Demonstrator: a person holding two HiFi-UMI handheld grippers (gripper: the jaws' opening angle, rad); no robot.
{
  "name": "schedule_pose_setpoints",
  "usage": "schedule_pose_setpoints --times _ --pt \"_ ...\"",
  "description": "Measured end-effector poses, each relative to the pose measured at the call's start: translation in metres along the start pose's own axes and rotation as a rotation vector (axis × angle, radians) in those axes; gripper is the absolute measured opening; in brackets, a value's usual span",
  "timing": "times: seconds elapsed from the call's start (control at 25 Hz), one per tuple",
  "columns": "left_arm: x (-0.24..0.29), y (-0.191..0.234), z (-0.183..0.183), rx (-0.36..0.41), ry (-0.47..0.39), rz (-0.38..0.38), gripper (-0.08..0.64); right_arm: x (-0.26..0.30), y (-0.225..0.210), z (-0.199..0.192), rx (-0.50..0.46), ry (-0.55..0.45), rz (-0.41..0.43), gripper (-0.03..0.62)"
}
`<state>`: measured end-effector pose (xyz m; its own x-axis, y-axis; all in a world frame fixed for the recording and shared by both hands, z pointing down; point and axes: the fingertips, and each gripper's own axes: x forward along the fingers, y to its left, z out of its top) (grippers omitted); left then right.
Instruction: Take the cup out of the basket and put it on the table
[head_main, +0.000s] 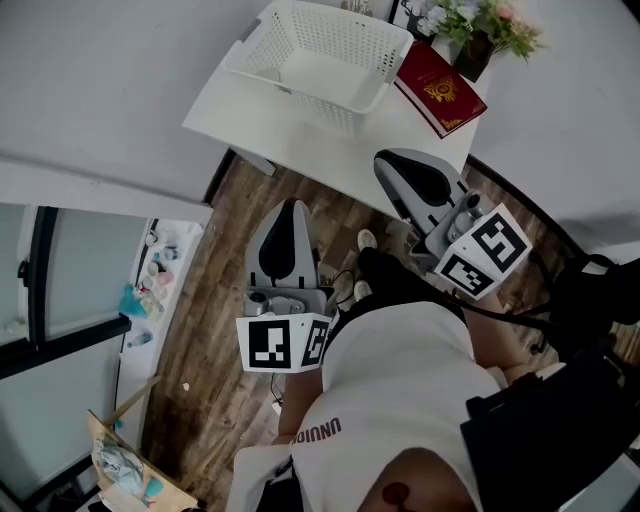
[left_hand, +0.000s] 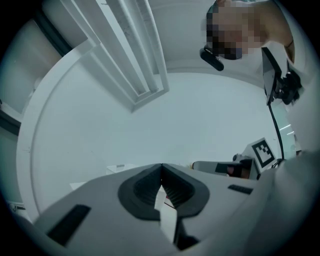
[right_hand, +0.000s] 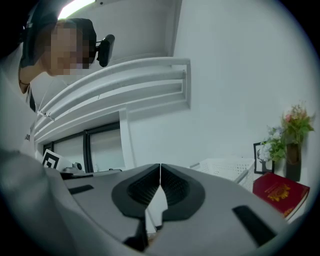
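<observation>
The white lattice basket (head_main: 315, 60) stands on the white table (head_main: 250, 120) at the top of the head view; I see no cup in or near it. In the right gripper view the basket (right_hand: 225, 167) shows just beyond the jaws. My left gripper (head_main: 290, 206) hangs over the wooden floor, short of the table, shut with nothing in it, and its jaws (left_hand: 161, 166) point up at the ceiling. My right gripper (head_main: 382, 164) is near the table's front edge, tips (right_hand: 160, 165) together and empty.
A red book (head_main: 440, 88) lies on the table right of the basket, next to a vase of flowers (head_main: 480, 30) and a small picture frame (right_hand: 261, 157). Wooden floor (head_main: 220, 330) and the person's legs lie below the grippers. A cluttered shelf (head_main: 150, 285) stands at the left.
</observation>
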<state>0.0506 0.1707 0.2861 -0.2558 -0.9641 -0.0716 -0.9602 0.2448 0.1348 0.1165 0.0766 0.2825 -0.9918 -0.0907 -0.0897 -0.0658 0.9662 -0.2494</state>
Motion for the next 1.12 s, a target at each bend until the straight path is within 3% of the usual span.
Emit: schedule_pose_setpoints --times 0.28,0.64,0.8,1.12 --pt "0.066 0.020 0.010 0.019 -0.005 0.018 0.012 0.053 -0.044 0.019 -0.011 0.015 0.069 0.018" --pt "0.113 0.032 0.013 0.042 0.007 0.066 0.012 0.090 -0.084 0.037 -0.016 0.011 0.130 0.020" --pt "0.128 0.027 0.002 0.052 0.056 0.045 0.012 0.097 -0.098 0.037 -0.010 0.012 0.132 0.020" --pt "0.156 0.032 -0.005 0.102 0.067 -0.019 0.012 0.115 -0.113 0.041 -0.040 -0.017 0.123 0.020"
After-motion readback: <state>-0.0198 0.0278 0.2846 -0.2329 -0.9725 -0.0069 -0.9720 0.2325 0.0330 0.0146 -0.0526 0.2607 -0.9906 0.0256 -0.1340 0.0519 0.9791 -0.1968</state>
